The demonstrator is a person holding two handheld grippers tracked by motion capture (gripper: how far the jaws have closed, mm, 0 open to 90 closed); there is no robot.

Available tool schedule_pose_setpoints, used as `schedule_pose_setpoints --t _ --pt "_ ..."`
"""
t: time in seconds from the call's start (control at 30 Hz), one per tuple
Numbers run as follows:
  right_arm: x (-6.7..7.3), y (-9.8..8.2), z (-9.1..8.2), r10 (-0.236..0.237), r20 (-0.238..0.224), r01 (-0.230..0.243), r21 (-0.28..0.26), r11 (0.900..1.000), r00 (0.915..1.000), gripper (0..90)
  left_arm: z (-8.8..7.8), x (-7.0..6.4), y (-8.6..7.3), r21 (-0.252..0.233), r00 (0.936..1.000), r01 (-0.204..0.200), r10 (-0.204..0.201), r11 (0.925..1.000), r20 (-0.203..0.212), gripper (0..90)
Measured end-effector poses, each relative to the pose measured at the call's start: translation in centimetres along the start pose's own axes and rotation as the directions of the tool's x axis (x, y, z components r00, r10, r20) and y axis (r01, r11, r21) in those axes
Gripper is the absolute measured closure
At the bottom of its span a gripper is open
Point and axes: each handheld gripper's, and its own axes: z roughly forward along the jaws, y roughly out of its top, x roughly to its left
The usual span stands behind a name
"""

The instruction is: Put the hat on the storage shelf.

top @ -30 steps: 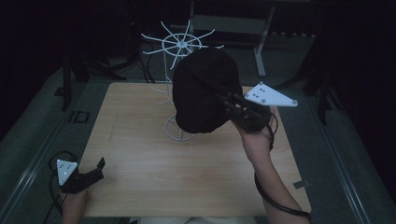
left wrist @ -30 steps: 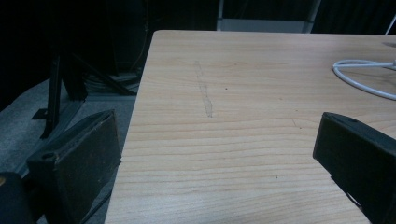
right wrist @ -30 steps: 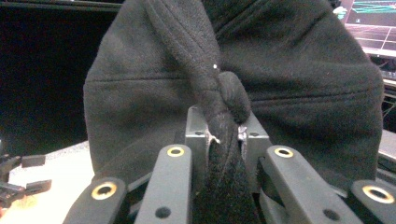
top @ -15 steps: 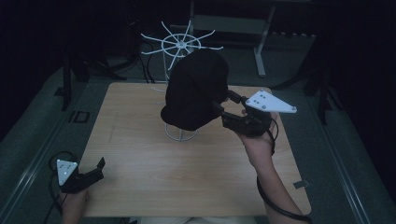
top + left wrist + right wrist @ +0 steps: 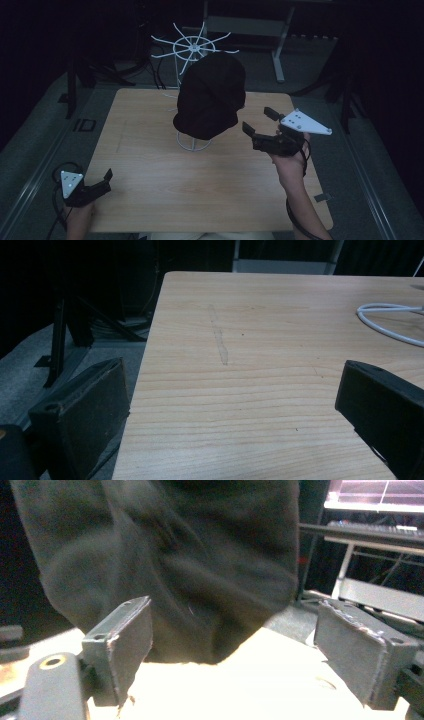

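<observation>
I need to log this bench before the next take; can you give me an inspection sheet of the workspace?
Surface: wooden table, faint scuff line, otherwise bare.
Job's things: black hat hanging on white wire rack, off the tabletop.
Clutter: nothing seen.
Grippers: right tool open, jaws just opened, apart from the hat, nothing between them; left tool open at the table's near-left corner.
Cables: one trails from each tool.
Surroundings: dark; metal stands and grey floor.

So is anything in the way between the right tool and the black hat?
No, nothing visible. The right tool has just been opening and sits beside the black hat hanging on the white wire stand. Between its wide-apart jaws there is just open air and bare wooden table.
</observation>
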Motion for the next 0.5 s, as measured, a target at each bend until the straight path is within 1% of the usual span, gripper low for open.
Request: schedule_pose_setpoints --t 0.03,0.07,0.1,0.13,0.17,0.2,0.23,0.27,0.3,0.33,0.37,0.4,0.43,0.47,0.5 --pt "-0.4 -0.9 0.0 0.005 -0.006 -0.005 0.017 1.000 1.0000 14.1 0.0 0.0 0.0 0.001 1.0000 0.000 0.000 1.0000 -0.001 1.4" --pt "-0.4 -0.9 0.0 0.005 -0.006 -0.005 0.017 1.000 1.0000 14.1 0.0 0.0 0.0 0.001 1.0000 0.000 0.000 1.0000 0.000 1.4" --pt "-0.5 -1.3 0.0 0.005 0.002 -0.005 0.024 1.000 1.0000 14.1 0.0 0.0 0.0 0.000 1.0000 0.000 0.000 1.0000 -0.001 1.5" --pt "-0.8 -2.3 0.2 -0.005 0.020 0.004 0.042 0.999 0.9998 12.9 0.0 0.0 0.0 0.000 1.0000 0.001 -0.001 1.0000 -0.001 1.4" --pt "-0.8 -2.3 0.2 -0.005 0.020 0.004 0.042 0.999 0.9998 12.9 0.0 0.0 0.0 0.000 1.0000 0.001 -0.001 1.0000 0.000 1.4" --pt "-0.9 -2.9 0.2 -0.017 0.037 0.015 0.049 0.999 0.9992 12.3 0.0 0.0 0.0 0.000 1.0000 0.001 -0.001 1.0000 0.000 1.5" --pt "-1.1 -3.5 0.3 -0.019 0.042 0.017 0.053 0.998 0.9989 12.4 0.0 0.0 0.0 0.000 1.0000 0.001 -0.001 1.0000 -0.001 1.5" --pt "-1.3 -4.1 0.4 -0.017 0.036 0.015 0.063 0.998 0.9992 12.3 0.0 0.0 0.0 0.001 1.0000 0.002 -0.002 1.0000 0.002 1.5" --pt "-1.6 -4.8 0.6 -0.017 0.040 0.014 0.078 0.997 0.9990 12.3 0.0 0.0 0.0 0.001 1.0000 0.001 -0.001 1.0000 0.002 1.4" --pt "-1.8 -5.4 0.7 -0.020 0.049 0.016 0.091 0.996 0.9986 12.3 0.0 0.0 0.0 0.001 1.0000 0.000 0.000 1.0000 0.001 1.5" --pt "-2.3 -6.6 0.8 -0.023 0.066 0.016 0.106 0.994 0.9975 12.4 0.0 0.0 0.0 0.001 1.0000 0.001 -0.001 1.0000 0.002 1.5" --pt "-2.3 -6.6 0.8 -0.023 0.066 0.016 0.106 0.994 0.9975 12.4 0.0 0.0 0.0 0.000 1.0000 0.001 -0.001 1.0000 0.002 1.5" --pt "-2.8 -7.8 0.9 -0.026 0.074 0.017 0.117 0.993 0.9969 12.5 0.0 0.0 0.0 0.001 1.0000 0.002 -0.002 1.0000 0.001 1.4" --pt "-2.8 -7.8 0.9 -0.026 0.074 0.017 0.117 0.993 0.9969 12.5 0.0 0.0 0.0 0.001 1.0000 0.002 -0.002 1.0000 0.001 1.4" --pt "-3.2 -9.1 1.0 -0.024 0.089 0.012 0.134 0.991 0.9957 12.6 0.0 0.0 0.0 0.000 1.0000 0.002 -0.002 1.0000 0.000 1.5"
